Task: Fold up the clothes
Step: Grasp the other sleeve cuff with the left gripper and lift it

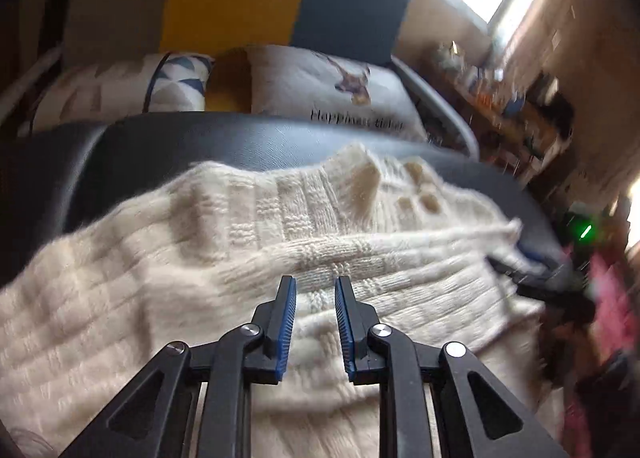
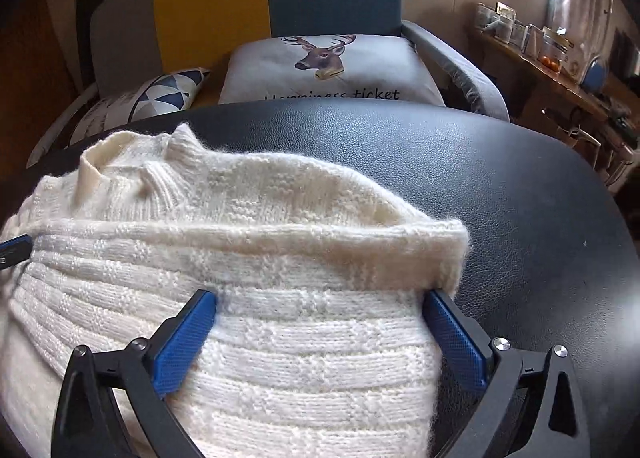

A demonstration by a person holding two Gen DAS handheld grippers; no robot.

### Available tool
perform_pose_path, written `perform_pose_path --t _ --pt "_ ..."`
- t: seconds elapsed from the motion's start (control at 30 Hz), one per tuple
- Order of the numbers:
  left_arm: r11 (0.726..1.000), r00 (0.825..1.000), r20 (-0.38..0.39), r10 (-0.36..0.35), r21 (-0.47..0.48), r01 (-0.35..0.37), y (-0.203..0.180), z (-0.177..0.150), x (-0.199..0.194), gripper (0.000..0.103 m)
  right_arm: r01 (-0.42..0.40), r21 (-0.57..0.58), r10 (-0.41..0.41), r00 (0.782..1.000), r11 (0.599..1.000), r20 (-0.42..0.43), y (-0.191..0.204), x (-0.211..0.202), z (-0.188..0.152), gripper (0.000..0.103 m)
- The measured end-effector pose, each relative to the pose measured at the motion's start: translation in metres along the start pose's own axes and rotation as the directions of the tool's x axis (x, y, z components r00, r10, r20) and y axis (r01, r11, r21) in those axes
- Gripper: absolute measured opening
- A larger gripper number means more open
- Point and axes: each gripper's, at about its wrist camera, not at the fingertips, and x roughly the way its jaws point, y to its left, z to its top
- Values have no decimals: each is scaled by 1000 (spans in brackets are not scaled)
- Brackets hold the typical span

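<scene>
Cream sweater spread on a black table, both grippers over it.

The right gripper [image 2: 320,334] spreads wide, straddling a folded band of the sweater [image 2: 256,258] near the table's [image 2: 500,210] right edge. The left gripper [image 1: 315,322] hovers over the knit, fingers slightly apart, pinching nothing. Past the far edge, a deer cushion [image 2: 332,66] reads "ticket".

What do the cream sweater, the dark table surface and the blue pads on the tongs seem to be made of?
The cream sweater looks like soft knitted wool or a similar yarn: ribbed rows and a fuzzy halo of fibres show at its edges. The dark table surface seems to be leather or imitation leather, with a pebbled grain and a dull sheen. The blue pads look like textured rubber or plastic, finely dotted and matte.
</scene>
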Motion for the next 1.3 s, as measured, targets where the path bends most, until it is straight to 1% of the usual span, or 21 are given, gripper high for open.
perform_pose_path --t 0.07,0.13,0.17,0.2,0.27,0.33,0.4,0.5,0.57,0.63,0.67,0.8,0.83,0.87,0.93,1.03,1.13,1.17,1.23,1.27,1.3 --pt "992 998 34 -50 -113 53 24 -3 -27 20 18 0 -18 1000 1000 -4 2 -7 1 103" --pt "969 993 73 -95 -223 109 47 -7 -54 20 35 12 -36 999 999 37 10 -25 1 103" --pt "951 989 94 -115 -278 137 60 -9 -68 20 4 24 -5 997 1000 75 16 -37 1 103" --pt "927 986 111 -123 -343 154 82 -22 -85 22 -47 34 44 994 998 97 25 -47 2 103" --pt "885 987 147 -72 -447 131 125 -46 -121 22 -153 18 150 983 988 110 51 -63 0 103" --pt "838 982 186 -22 -532 119 165 -72 -157 24 -216 -35 218 969 976 113 85 -75 -5 103" --pt "782 976 215 37 -615 106 202 -100 -190 28 -273 -82 280 955 958 96 121 -82 -10 103" --pt "677 961 242 133 -731 90 255 -142 -235 34 -313 -143 324 944 939 64 171 -81 -17 103" --pt "588 956 252 153 -801 117 286 -168 -251 36 -327 -184 339 940 927 37 201 -79 -22 103" --pt "500 947 279 159 -850 166 307 -190 -259 38 -321 -218 332 943 922 16 223 -76 -26 103" --pt "456 943 291 162 -870 191 316 -201 -262 40 -318 -234 329 944 919 6 233 -74 -28 103" --pt "355 931 337 139 -895 271 336 -220 -256 47 -311 -235 319 948 921 -7 246 -74 -33 103" --pt "339 930 345 127 -896 286 339 -221 -251 47 -311 -231 318 948 922 -5 247 -75 -33 103" --pt "332 924 361 123 -893 304 340 -219 -248 47 -307 -228 315 949 924 -3 248 -76 -33 103" --pt "330 921 365 136 -893 305 343 -212 -243 47 -299 -225 307 952 927 -3 247 -78 -31 103" --pt "283 915 377 144 -902 326 351 -203 -234 47 -284 -223 289 957 933 -10 245 -74 -28 103" --pt "210 901 402 160 -906 367 353 -199 -225 47 -281 -193 281 959 940 -29 240 -63 -26 103" --pt "185 896 414 160 -904 385 354 -199 -221 44 -282 -179 280 959 943 -35 238 -59 -27 103" --pt "101 889 425 172 -905 413 357 -205 -212 25 -290 -149 283 957 945 -72 235 -47 -29 103" --pt "82 890 422 171 -906 414 358 -206 -208 8 -293 -136 283 955 946 -94 234 -40 -31 103" --pt "64 892 420 170 -908 415 359 -207 -203 7 -289 -140 276 956 947 -104 234 -35 -33 103"
